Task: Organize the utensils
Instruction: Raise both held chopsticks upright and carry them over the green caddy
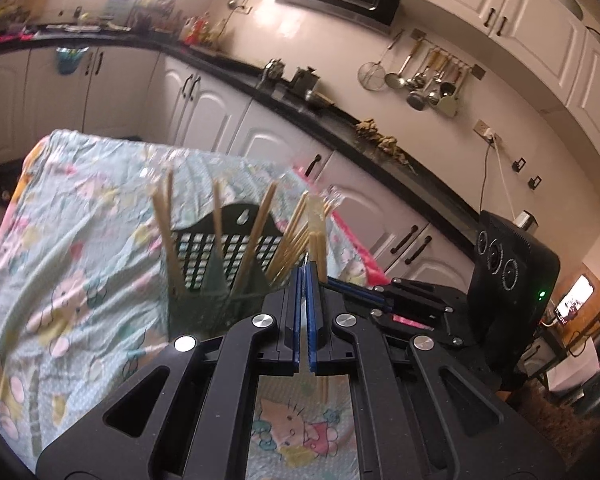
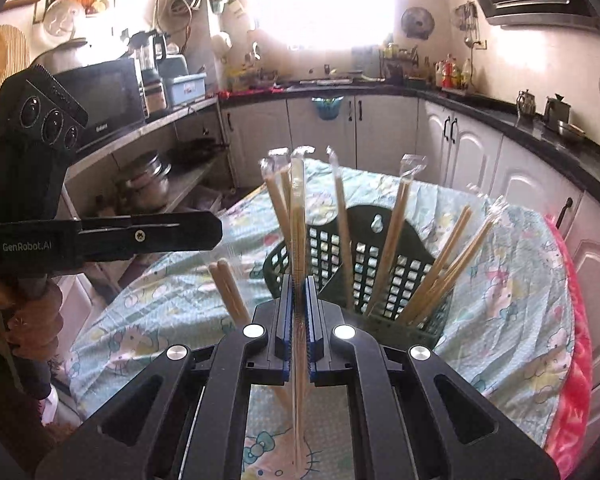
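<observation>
Pinching a wrapped chopstick pair (image 2: 298, 240) upright, the right gripper (image 2: 298, 312) is held just before the green basket (image 2: 363, 236); the left gripper (image 1: 304, 300) is likewise closed on another pair (image 1: 319, 248) (plastic sleeves are slippery). Slippage or a snag on the basket rim may be expected if either pair is lowered tilted

You see pale tan chopsticks (image 2: 395, 216) in a dark green lattice basket (image 2: 363, 236) at frame centre, a mint cartoon-cat tablecloth (image 2: 511, 320) below, pink edging at right, black grippers with blue pads (image 2: 287, 312)
</observation>
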A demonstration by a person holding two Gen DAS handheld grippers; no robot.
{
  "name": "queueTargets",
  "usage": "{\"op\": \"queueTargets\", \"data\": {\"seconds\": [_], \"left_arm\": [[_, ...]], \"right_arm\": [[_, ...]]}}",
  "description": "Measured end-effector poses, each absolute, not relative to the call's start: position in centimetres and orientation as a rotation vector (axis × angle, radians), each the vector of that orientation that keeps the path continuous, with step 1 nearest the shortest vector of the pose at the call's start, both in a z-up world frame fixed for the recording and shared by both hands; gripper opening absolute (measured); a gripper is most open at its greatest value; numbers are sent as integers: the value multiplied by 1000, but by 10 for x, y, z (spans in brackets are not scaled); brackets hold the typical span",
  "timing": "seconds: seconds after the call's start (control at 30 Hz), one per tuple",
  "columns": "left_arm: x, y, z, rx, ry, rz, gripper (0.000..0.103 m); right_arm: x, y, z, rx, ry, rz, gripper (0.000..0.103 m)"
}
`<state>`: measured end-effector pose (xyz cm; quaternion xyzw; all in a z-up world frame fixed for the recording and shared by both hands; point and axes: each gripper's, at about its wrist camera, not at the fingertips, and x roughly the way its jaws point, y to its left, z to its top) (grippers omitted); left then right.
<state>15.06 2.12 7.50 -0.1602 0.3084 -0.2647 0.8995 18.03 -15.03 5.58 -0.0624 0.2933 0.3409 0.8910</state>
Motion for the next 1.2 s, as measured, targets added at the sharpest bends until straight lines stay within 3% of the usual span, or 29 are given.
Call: {"op": "queueTargets", "data": {"seconds": [0.8, 1.2], "left_arm": [[161, 14, 164, -287, 456, -575, 1], [175, 37, 184, -287, 409, -506, 1]], "right_arm": [[199, -196, 137, 55, 334, 625, 6], [214, -204, 162, 80, 182, 577, 6]]}}
